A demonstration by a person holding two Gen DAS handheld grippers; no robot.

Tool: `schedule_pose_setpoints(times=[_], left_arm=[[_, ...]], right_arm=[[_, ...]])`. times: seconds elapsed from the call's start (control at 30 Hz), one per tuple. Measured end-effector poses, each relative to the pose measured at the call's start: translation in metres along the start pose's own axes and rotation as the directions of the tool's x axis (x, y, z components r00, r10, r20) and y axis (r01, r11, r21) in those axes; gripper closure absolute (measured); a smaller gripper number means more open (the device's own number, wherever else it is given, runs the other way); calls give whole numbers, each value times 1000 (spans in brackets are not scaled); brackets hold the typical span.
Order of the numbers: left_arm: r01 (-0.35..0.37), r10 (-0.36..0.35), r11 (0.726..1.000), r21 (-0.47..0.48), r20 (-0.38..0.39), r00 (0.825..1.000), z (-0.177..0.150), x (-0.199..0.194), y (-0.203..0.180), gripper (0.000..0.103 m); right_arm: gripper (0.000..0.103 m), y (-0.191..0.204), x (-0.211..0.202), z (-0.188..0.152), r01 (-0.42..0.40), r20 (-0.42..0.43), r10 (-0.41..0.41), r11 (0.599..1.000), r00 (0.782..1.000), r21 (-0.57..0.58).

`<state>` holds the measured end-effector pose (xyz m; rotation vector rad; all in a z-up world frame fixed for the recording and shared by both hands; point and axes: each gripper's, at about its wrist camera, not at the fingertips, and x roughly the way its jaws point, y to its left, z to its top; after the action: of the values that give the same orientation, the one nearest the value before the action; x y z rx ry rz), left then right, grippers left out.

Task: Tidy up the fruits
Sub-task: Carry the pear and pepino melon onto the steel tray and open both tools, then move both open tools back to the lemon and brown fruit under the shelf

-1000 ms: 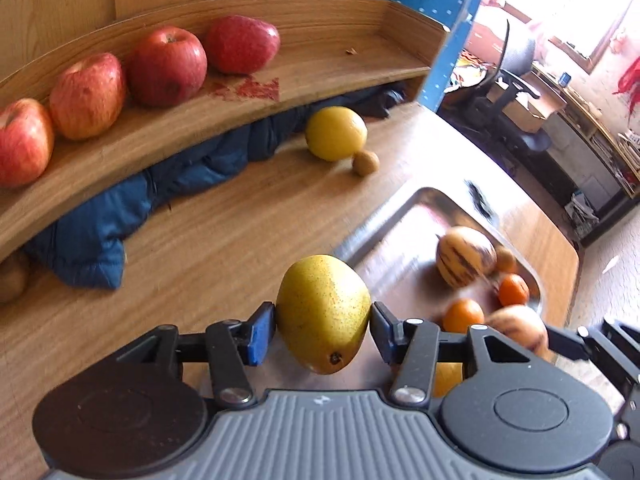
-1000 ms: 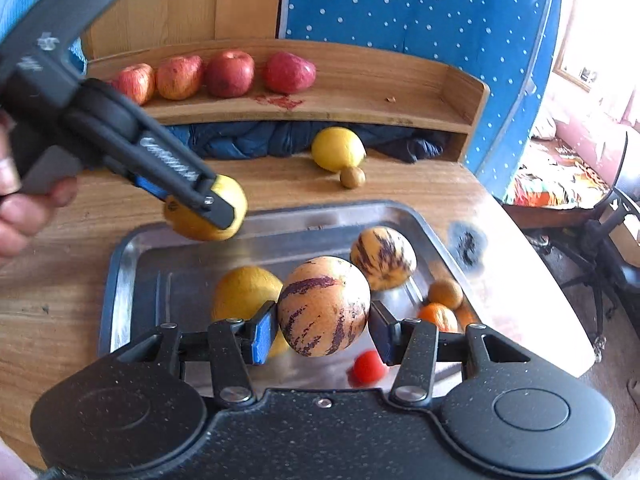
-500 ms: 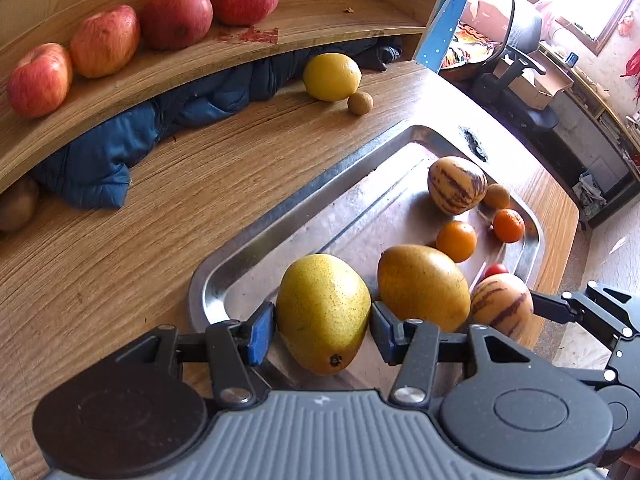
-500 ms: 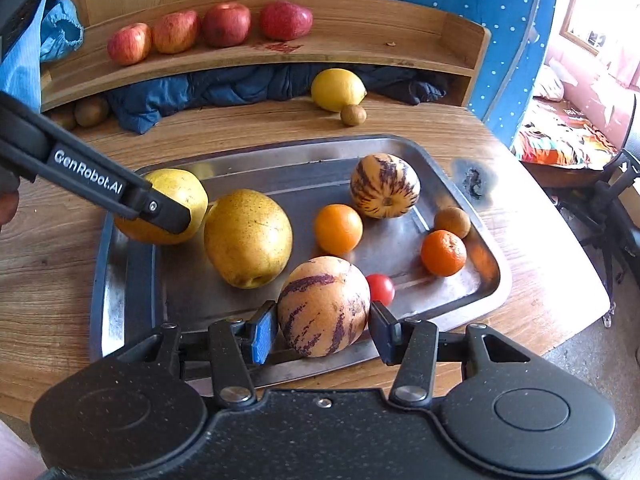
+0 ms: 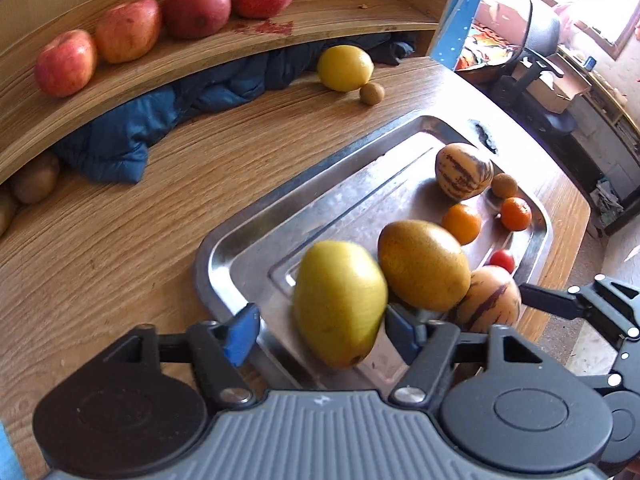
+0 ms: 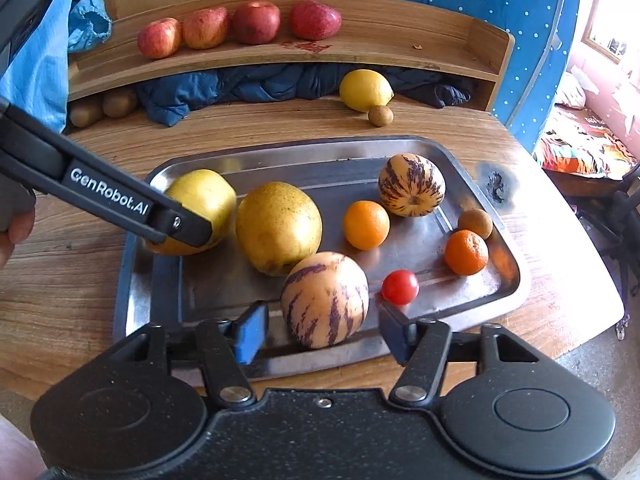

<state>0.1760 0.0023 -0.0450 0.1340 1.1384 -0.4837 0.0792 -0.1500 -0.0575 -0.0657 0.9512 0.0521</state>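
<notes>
A steel tray (image 6: 460, 152) lies on the wooden table. My left gripper (image 5: 320, 336) is open around a yellow pear (image 5: 340, 304) that rests at the tray's left end, with a gap beside the left finger. A second, browner pear (image 6: 280, 228) lies next to it. My right gripper (image 6: 322, 334) is open too. A striped melon (image 6: 324, 300) sits on the tray's near edge between its fingers, and a gap shows on each side. In the right wrist view the left gripper's fingers (image 6: 180, 224) cover part of the yellow pear (image 6: 204, 200).
Also on the tray: another striped melon (image 6: 412, 184), two oranges (image 6: 366, 224), a cherry tomato (image 6: 400, 286), a small brown fruit (image 6: 475, 222). Several apples (image 6: 256, 22) line the shelf (image 6: 400, 40). A lemon (image 6: 366, 90) and blue jacket (image 6: 240, 84) lie behind the tray.
Both grippers came down to the tray and opened. The yellow pear and the striped melon, held before, now rest on the tray.
</notes>
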Motion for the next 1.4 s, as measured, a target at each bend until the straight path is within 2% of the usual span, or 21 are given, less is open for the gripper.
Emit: schedule_pose_setpoints(times=[0.27, 0.4, 0.5, 0.67, 0.83, 1.0, 1.13, 1.27, 1.4], left_arm=[[-19, 19, 999, -36, 7, 1000, -22, -25, 5, 7], [-30, 29, 998, -47, -16, 999, -31, -35, 5, 1], [-44, 42, 997, -67, -28, 999, -34, -41, 7, 1], [-91, 91, 990, -112, -9, 996, -34, -55, 14, 1], [-127, 132, 980, -153, 19, 991, -27, -69, 26, 1], [-165, 182, 970, -180, 79, 980, -9, -84, 37, 1], [-166, 194, 968, -190, 140, 971, 15, -90, 42, 1], [-142, 176, 973, -181, 190, 966, 46, -83, 45, 1], [-90, 126, 981, -170, 211, 969, 80, -66, 45, 1]], right_arm=[[5, -2, -23, -8, -36, -8, 36, 999, 999, -20], [3, 0, -30, -10, -54, -41, 52, 998, 998, -33], [1, -2, -33, -9, -67, -47, 66, 997, 997, -32], [1, -3, -35, -5, -67, -51, 65, 997, 997, -40], [1, -5, -40, 5, -75, -14, 74, 996, 997, -56], [1, -7, -43, 20, -71, 44, 75, 995, 996, -74], [1, -18, -49, 38, -54, 130, 63, 996, 989, -72], [1, -38, -55, 60, -13, 224, 25, 998, 974, -58], [1, -66, -53, 85, 14, 289, -1, 999, 957, -43]])
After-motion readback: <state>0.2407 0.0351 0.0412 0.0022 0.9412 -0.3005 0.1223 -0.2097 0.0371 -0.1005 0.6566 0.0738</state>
